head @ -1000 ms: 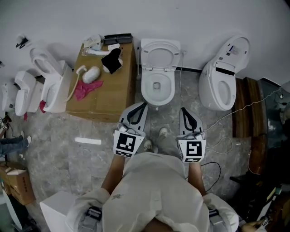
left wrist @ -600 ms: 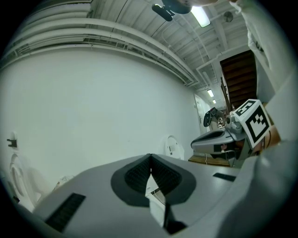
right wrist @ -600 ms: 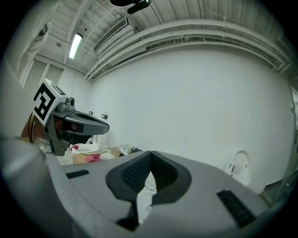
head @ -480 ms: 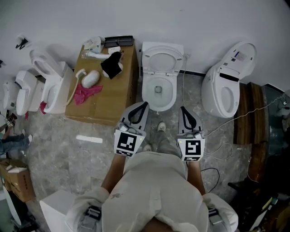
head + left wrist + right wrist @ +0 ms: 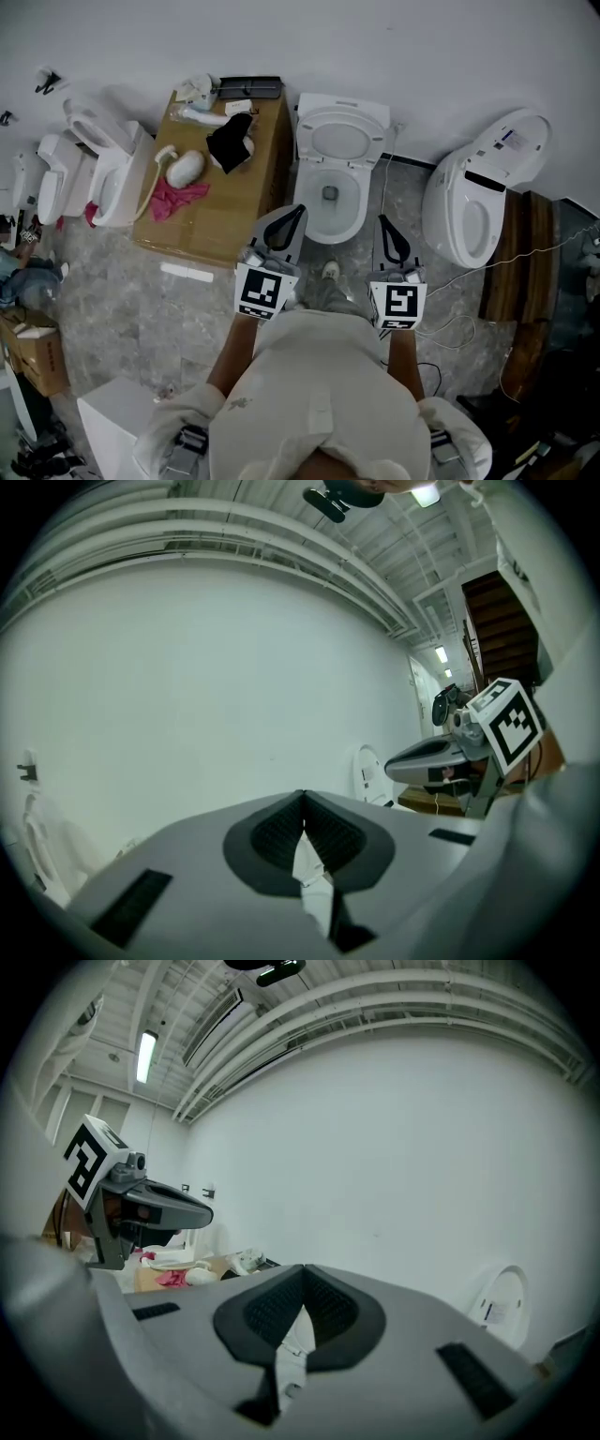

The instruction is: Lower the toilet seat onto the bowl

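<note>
In the head view a white toilet (image 5: 330,211) stands against the far wall, straight ahead of me. Its seat (image 5: 343,138) is tipped up and back toward the wall, and the bowl's rim below it is bare. My left gripper (image 5: 299,210) is shut and empty, with its tip just left of the bowl's front. To the right of the bowl my right gripper (image 5: 382,221) is also shut and empty. Neither touches the toilet. The left gripper view shows its pads (image 5: 302,797) pressed together against the white wall. The right gripper view shows the same (image 5: 305,1269).
A brown box (image 5: 216,202) with a pink cloth, a black cloth and small items sits left of the toilet. A second white toilet (image 5: 473,202) stands to the right, beside dark wooden steps (image 5: 513,248). More toilets (image 5: 98,169) line the left. A cable (image 5: 459,323) trails on the floor.
The head view has shifted so the toilet sits a little closer and further right. Both grippers stay shut and keep their places at either side of the bowl's front.
</note>
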